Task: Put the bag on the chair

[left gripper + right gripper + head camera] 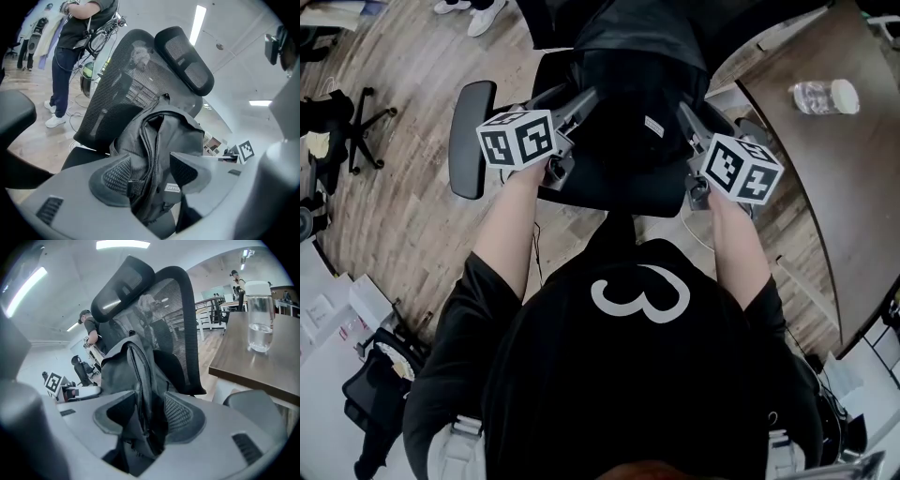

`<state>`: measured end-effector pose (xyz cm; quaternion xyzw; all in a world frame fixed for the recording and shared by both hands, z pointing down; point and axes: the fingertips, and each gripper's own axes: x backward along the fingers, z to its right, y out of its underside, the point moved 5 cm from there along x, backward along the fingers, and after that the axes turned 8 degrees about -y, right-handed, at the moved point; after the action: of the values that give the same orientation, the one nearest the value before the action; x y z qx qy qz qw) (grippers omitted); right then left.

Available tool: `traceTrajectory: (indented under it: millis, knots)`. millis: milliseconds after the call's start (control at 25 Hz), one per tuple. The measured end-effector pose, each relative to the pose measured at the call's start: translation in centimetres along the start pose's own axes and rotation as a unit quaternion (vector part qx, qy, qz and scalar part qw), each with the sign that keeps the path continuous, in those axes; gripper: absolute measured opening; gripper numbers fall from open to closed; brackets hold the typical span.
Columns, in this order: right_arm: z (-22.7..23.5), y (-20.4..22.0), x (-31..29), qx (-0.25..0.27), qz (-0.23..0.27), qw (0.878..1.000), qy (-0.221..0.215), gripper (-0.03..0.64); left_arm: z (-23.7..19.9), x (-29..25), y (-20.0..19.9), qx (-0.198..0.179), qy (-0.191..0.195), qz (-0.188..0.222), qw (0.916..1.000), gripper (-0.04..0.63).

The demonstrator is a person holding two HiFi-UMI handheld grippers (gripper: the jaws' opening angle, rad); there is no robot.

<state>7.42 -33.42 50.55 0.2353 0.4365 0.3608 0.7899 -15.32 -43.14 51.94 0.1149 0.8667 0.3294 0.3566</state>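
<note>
A black bag [628, 131] rests on the seat of a black mesh office chair [472, 139] and leans upright against its backrest [122, 84]. My left gripper [572, 117] reaches the bag from the left. In the left gripper view its jaws [151, 171] stand wide apart around the bag's zipped side [164, 131], with a gap at the right pad. My right gripper [694, 131] comes in from the right. Its jaws [147, 416] straddle a zipped fold of the bag [122, 371] and are spread, with a gap at the left pad.
A dark wooden table [825, 159] stands to the chair's right with a plastic water bottle [259, 319] on it. Another office chair base [356, 122] stands at far left on the wood floor. A person [79, 28] stands behind the chair.
</note>
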Motion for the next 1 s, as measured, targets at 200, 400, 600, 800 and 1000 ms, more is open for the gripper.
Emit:
traceTrajectory:
  millis: [200,400,600,800,1000]
  knots:
    - [-0.6,-0.3,3.7,-0.003,0.02,1.0,-0.011,0.186,1.2,2.7,0.7,0.01,-0.011,0.015,0.9998,0.256]
    - [-2.2,0.6,5.8,-0.009,0.031,0.998,-0.049,0.186,2.6,6.1,2.0,0.008,0.002,0.036,0.9993,0.256]
    - [-4.0,2.2,9.9,-0.025,0.04,0.993,-0.108,0.186,6.9,10.1,3.5,0.0,0.026,0.061,0.9978,0.255]
    - [-6.9,3.7,15.3,-0.004,0.049,0.985,-0.165,0.179,12.7,13.7,5.8,-0.014,0.059,0.07,0.9957,0.255]
    - [-8.3,4.9,20.6,0.026,0.069,0.982,-0.176,0.097,18.8,15.8,9.7,-0.048,0.097,0.055,0.9926,0.25]
